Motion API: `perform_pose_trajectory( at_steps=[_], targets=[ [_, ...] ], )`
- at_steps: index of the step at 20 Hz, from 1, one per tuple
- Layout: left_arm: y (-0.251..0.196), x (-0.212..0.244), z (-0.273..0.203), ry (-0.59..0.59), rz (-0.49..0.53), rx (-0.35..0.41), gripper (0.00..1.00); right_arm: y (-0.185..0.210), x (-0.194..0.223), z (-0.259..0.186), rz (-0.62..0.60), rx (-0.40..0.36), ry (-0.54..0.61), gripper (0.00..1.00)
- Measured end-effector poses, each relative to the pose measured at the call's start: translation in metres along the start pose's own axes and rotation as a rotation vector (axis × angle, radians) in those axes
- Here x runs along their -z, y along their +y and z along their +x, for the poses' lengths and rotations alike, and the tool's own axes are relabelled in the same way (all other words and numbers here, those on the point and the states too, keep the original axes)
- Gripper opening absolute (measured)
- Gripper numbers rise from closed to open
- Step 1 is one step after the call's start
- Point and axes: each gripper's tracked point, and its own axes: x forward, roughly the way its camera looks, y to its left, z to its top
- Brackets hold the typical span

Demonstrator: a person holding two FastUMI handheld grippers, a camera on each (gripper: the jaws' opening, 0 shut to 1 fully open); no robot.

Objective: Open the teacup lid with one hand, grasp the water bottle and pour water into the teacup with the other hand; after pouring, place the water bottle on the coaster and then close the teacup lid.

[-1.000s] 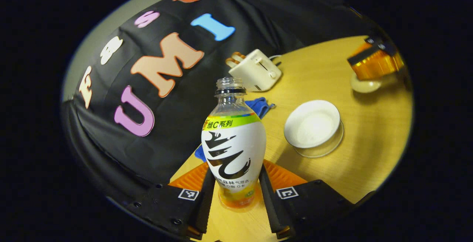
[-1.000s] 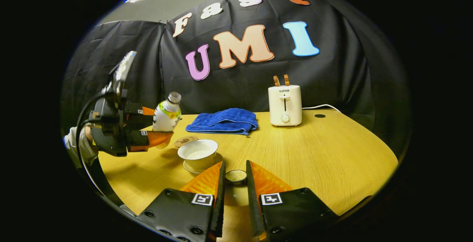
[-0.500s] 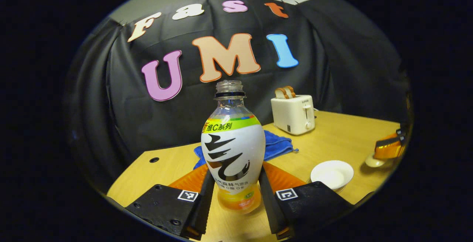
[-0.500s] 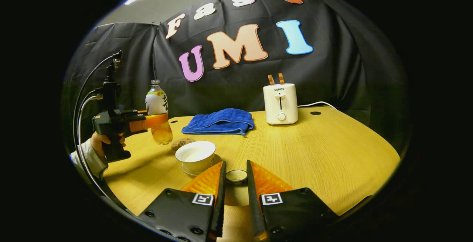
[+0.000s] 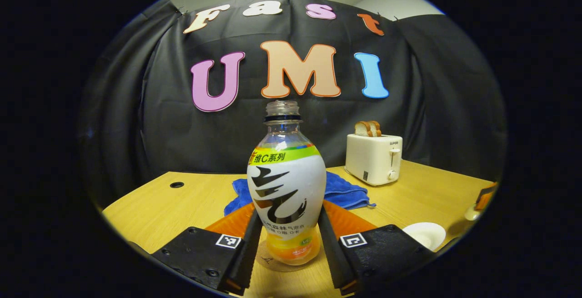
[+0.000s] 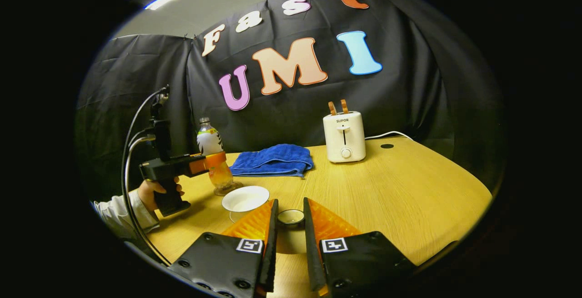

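Left gripper (image 5: 287, 248) clamps the water bottle (image 5: 286, 189) low on its body, one finger on each side, bottle upright, cap off. Bottle base sits on or just above the coaster (image 5: 273, 261); contact cannot be confirmed. In the right gripper view the same bottle (image 6: 213, 159) stands near the desk's (image 6: 386, 193) left edge, held by the left gripper (image 6: 207, 164) with a hand (image 6: 157, 191) on its grip.

Right gripper (image 6: 290, 225) holds the teacup lid (image 6: 291, 216) between its fingers, raised off the desk. Open teacup (image 6: 245, 199) sits just beside the coaster, toward the front edge.

Step in hand, by my reading: setting the bottle on the coaster, pouring done. Next: release the bottle cleanly without tipping it, then carry the lid over the cup and seat it centred.
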Motion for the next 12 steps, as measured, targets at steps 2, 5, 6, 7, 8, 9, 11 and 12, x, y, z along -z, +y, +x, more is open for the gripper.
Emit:
perform_pose_trajectory(
  at_steps=[2, 5, 6, 7, 8, 9, 11, 12],
  targets=[
    [0.004, 0.005, 0.006, 0.012, -0.005, -0.004, 0.64, 0.000, -0.001, 0.001, 0.001, 0.000, 0.004, 0.33],
    [0.009, 0.008, 0.007, 0.009, -0.024, -0.024, 0.65, 0.002, 0.001, 0.003, -0.004, -0.005, 0.012, 0.33],
    [0.012, 0.010, 0.007, 0.010, -0.025, -0.034, 0.66, 0.004, 0.001, 0.003, -0.005, -0.007, 0.013, 0.33],
    [0.012, 0.011, 0.008, 0.008, -0.029, -0.042, 0.67, 0.006, 0.001, 0.004, -0.007, -0.008, 0.011, 0.35],
    [0.013, 0.013, 0.008, 0.005, -0.030, -0.045, 0.68, 0.008, 0.000, 0.004, -0.010, -0.010, 0.010, 0.35],
    [0.014, 0.013, 0.007, 0.004, -0.033, -0.044, 0.68, 0.009, -0.001, 0.005, -0.013, -0.011, 0.009, 0.34],
    [0.013, 0.020, 0.005, 0.024, -0.040, -0.037, 0.69, 0.011, -0.001, 0.007, -0.010, -0.015, 0.010, 0.33],
    [0.014, 0.022, 0.005, 0.033, -0.046, -0.036, 0.69, 0.014, -0.002, 0.008, -0.009, -0.019, 0.011, 0.34]
  ],
)
